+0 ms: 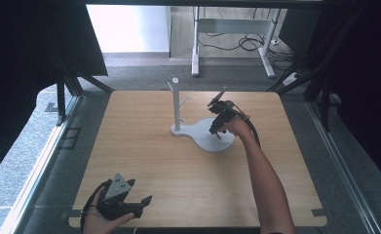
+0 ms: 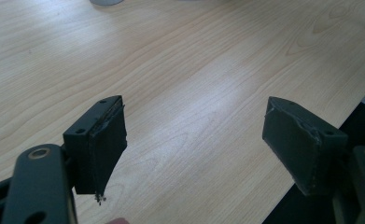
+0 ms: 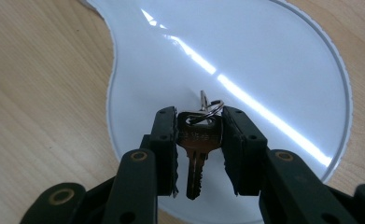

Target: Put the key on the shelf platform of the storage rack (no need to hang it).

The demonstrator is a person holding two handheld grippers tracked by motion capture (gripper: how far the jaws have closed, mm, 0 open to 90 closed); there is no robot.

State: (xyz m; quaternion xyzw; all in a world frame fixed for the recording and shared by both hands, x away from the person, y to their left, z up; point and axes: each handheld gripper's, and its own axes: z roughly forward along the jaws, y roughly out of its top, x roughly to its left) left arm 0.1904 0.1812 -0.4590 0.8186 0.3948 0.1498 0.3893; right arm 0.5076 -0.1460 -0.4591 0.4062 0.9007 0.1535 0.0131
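Brass key [image 3: 198, 148] w/ ring pinched by right hand-held gripper [image 3: 199, 142] | glossy white teardrop base [image 3: 273, 56] | left hand-held gripper [image 2: 194, 147] spread over woodgrain table [image 2: 185, 60]

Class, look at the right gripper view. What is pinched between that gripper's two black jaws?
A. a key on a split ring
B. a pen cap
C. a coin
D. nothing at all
A: in the right gripper view the right gripper has its jaws closed on the head of a brass key with a ring through it, above the white stand base.
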